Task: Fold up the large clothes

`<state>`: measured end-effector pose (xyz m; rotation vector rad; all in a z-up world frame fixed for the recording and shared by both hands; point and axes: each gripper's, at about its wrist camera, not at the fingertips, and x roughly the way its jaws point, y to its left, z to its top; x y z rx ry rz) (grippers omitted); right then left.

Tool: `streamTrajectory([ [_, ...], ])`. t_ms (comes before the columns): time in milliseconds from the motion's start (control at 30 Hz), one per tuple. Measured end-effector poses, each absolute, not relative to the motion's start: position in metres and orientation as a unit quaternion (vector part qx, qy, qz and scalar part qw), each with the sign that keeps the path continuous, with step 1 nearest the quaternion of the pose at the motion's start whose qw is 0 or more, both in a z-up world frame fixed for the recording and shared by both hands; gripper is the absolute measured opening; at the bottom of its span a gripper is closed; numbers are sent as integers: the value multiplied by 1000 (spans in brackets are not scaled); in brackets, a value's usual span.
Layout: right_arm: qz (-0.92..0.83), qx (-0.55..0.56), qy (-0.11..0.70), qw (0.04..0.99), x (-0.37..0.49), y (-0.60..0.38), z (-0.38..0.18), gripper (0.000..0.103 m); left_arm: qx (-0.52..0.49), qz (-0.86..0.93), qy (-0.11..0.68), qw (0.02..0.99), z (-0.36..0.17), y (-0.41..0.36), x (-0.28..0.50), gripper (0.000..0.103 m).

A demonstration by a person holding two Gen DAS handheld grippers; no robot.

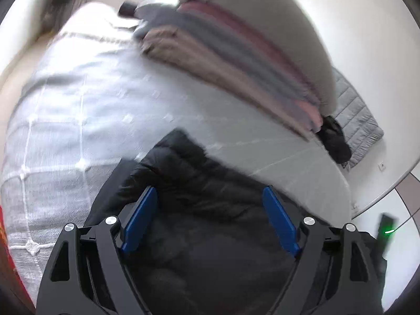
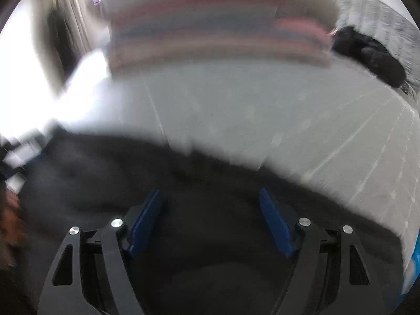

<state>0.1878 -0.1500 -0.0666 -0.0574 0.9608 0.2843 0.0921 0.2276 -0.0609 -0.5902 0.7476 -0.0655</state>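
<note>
The black puffer jacket (image 1: 199, 183) is lying rumpled on the bed (image 1: 105, 110) at six o'clock, not yet folded. Both the left tongs (image 1: 210, 210) and right tongs (image 2: 210, 212) are hanging released above it, grasping nothing. A stack of folded clothes (image 1: 223, 60) is sitting at twelve o'clock, suggesting part of the work is finished.

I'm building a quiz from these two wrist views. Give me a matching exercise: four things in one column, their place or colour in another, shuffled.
Things:
1. black puffy jacket
2. stack of folded clothes
3. grey quilted item
4. small dark garment

Descriptions:
A. pink, grey and beige layers
B. lies under both grippers, at the bed's near edge
C. at the far right, against the wall
D. at the right end of the stack

Pairs: 1-B, 2-A, 3-C, 4-D
</note>
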Motion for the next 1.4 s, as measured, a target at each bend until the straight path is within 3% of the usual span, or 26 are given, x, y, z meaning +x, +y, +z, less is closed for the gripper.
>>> streamTrajectory([
  [167,167,45,464,869,187,-171,-65,78,-254,-49,374,891,-70,224,93,79],
  [333,113,163,380,904,132,-250,-7,81,-276,-49,358,891,-55,235,76,79],
  [367,89,168,379,905,127,-266,-5,86,-285,-48,351,891,-50,240,70,79],
  [567,0,201,413,888,41,-382,-4,86,-360,-18,296,884,-19,297,-7,84],
  [733,-20,289,439,850,-53,-456,-36,86,-351,14,319,880,-22,325,-69,85],
  [1000,103,479,426,760,-85,-466,-94,86,-403,30,381,832,-58,339,-121,85],
  [1400,201,536,416,707,-66,-434,-102,85,-458,-7,423,782,-92,302,-118,85],
])
